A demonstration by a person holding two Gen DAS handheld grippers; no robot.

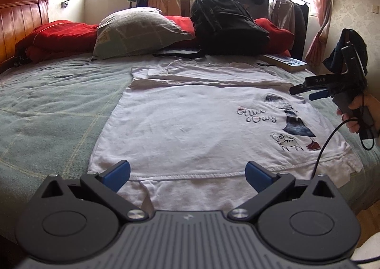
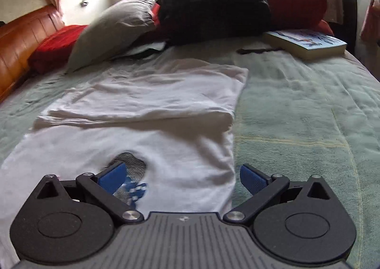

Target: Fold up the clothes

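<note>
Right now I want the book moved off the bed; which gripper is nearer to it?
Right. The right gripper hangs over the shirt's right edge, short of the book; the left gripper sits back at the shirt's near hem.

In the left wrist view a T-shirt (image 1: 190, 124) lies spread across the middle of the bed (image 1: 47, 107), its far part folded over onto itself. Behind it, in the upper half of the frame, a pillow (image 1: 140, 29) sits left of a backpack (image 1: 228, 24), both on a heap of bedding (image 1: 61, 36), with a headboard (image 1: 21, 17) at the upper left. A book (image 1: 285, 62) lies on the bed at the right, just past the shirt's far corner.
</note>
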